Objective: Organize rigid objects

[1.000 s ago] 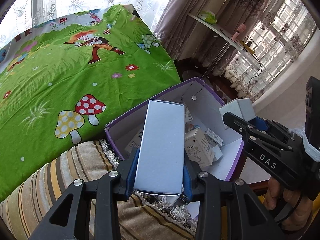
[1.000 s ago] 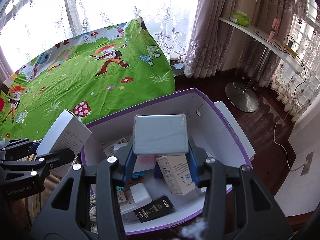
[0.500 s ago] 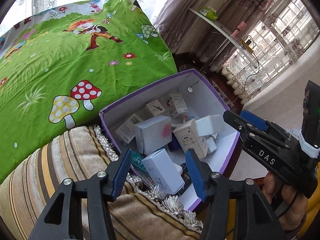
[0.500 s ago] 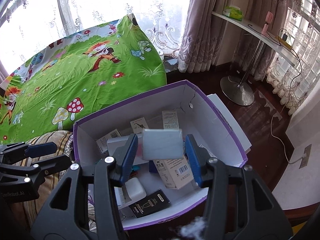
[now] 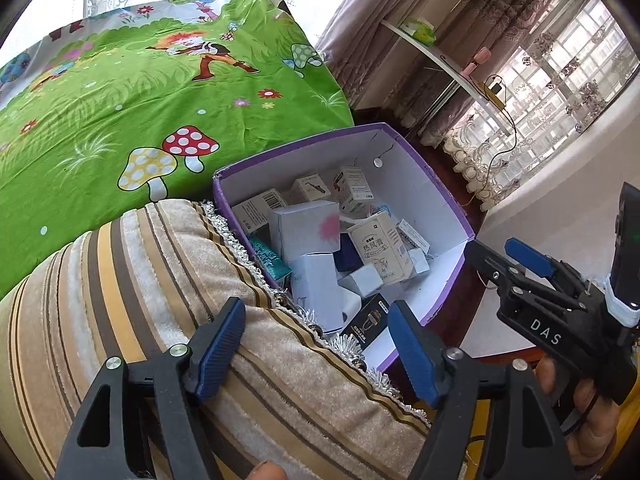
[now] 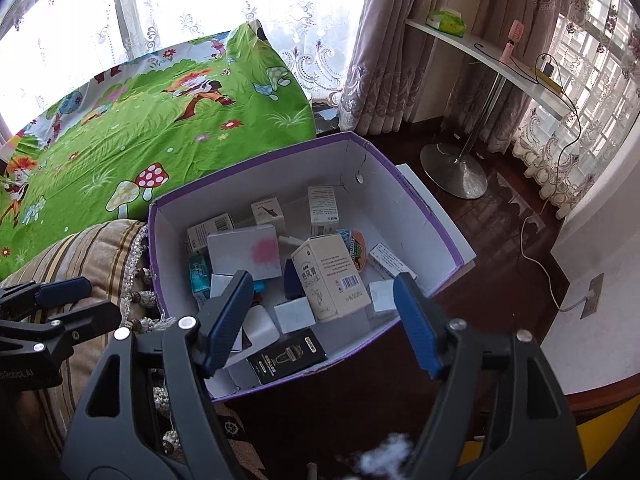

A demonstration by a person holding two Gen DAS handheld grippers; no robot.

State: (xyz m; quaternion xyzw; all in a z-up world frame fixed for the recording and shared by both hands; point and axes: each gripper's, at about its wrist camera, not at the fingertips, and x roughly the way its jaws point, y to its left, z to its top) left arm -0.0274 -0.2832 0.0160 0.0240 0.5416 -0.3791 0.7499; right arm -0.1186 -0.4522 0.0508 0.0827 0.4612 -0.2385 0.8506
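Inside the purple-rimmed white cardboard box lie many small cartons, among them a white carton with a pink blotch near its left wall and a black carton at its near edge. Above it, the right gripper and left gripper are opening, nothing between their blue pads.

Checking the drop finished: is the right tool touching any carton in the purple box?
Apart. Right wrist view: right tool opening, nothing between its pads; cartons lie below in the purple box.
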